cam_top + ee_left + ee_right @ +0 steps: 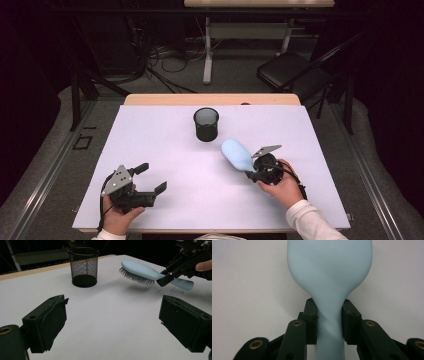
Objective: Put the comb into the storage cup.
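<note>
A light-blue hairbrush [236, 153] hangs a little above the white table, bristles down, its head pointing toward the black mesh cup [206, 123]. My right gripper [253, 173] is shut on the brush's handle [329, 322], both pads pressed against its narrow neck. From the left gripper view the hairbrush [140, 271] floats to the right of the mesh cup [83, 266], with the right gripper [165, 277] clamped on its handle. My left gripper [151, 179] rests at the front left of the table, open, with nothing between its wide-spread fingers [46, 322].
The white table sheet [160, 145] covers a wooden top. The mesh cup stands upright near the far middle. Beyond the table are a folding chair [290, 70], desk legs and cables on the floor.
</note>
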`<action>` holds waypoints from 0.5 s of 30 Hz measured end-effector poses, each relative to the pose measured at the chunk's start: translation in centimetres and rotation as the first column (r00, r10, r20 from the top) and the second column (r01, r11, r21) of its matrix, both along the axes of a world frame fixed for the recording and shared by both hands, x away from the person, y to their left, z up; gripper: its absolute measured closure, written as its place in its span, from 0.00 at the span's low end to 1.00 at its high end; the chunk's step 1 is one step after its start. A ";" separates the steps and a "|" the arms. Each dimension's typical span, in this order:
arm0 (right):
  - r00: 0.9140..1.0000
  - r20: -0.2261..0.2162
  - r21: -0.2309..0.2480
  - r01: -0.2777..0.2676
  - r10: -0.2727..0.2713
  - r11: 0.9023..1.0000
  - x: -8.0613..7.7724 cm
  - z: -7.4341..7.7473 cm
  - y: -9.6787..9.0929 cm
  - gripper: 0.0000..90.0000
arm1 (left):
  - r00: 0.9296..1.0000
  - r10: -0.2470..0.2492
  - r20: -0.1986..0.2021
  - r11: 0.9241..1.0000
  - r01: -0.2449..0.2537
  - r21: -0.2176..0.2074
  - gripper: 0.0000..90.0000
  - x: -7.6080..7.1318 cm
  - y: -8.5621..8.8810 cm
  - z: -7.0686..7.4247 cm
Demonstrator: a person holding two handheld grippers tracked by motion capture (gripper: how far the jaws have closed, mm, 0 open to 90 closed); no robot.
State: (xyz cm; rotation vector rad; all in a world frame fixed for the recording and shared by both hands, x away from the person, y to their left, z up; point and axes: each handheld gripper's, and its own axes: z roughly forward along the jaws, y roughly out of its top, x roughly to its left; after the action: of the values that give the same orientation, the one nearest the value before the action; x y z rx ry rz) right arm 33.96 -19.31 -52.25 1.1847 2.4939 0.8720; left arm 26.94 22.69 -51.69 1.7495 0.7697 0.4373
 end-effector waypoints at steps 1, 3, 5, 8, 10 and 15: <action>1.000 0.001 0.005 -0.001 0.001 1.000 0.0 0.1 0.0 0.77 | 1.000 0.001 0.000 1.000 -0.001 0.000 0.08 0.0 0.0 0.0; 1.000 0.013 0.015 0.001 -0.001 1.000 -0.1 0.2 0.1 0.77 | 1.000 0.002 -0.001 1.000 -0.002 0.002 0.08 0.0 0.0 0.0; 1.000 0.022 0.029 -0.001 0.001 1.000 -0.2 0.3 0.2 0.77 | 1.000 0.002 0.000 1.000 -0.002 0.000 0.08 0.0 0.0 0.0; 0.999 0.040 0.049 0.002 -0.004 0.999 -0.4 0.5 0.4 0.77 | 1.000 0.003 -0.001 1.000 -0.003 0.001 0.08 0.0 0.0 0.0; 0.998 0.055 0.052 0.002 -0.005 0.999 -0.5 0.7 0.5 0.77 | 1.000 0.000 0.001 1.000 0.000 -0.003 0.08 0.1 0.0 0.0; 0.997 0.079 0.080 0.002 -0.008 0.997 -0.7 1.2 0.6 0.77 | 1.000 0.007 0.000 1.000 -0.007 -0.007 0.08 0.1 0.1 0.0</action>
State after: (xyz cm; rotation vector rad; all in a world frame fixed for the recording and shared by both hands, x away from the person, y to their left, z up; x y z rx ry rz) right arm 33.29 -18.66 -51.09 1.1565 2.4129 1.0061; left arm 27.03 22.77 -51.74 1.7411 0.7767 0.4392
